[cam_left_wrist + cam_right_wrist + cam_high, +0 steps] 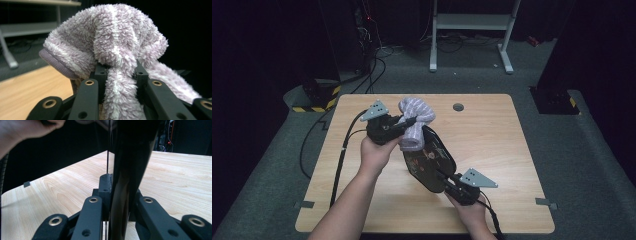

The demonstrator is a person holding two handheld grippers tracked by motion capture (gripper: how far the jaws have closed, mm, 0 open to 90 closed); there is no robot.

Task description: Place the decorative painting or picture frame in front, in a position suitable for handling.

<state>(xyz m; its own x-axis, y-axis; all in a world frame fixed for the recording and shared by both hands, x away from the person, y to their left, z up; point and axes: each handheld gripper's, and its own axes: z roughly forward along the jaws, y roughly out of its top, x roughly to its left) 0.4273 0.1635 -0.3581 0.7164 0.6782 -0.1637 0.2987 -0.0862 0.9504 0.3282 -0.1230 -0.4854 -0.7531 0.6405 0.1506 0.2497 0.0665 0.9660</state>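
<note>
While print on black pouch [429,162] unreadable, right gripper [451,181] clamps it; left gripper [408,123] pinches fuzzy sock [414,120].

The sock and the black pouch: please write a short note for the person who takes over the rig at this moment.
Left gripper: shut on the fluffy sock, held above the table.
Right gripper: shut on the near edge of the black pouch, which is tilted up toward the sock.
Done: both things are gripped; the sock hangs at the pouch's far end.
Left: probably to put the sock into the pouch; whether any of it is inside, I cannot tell.
</note>
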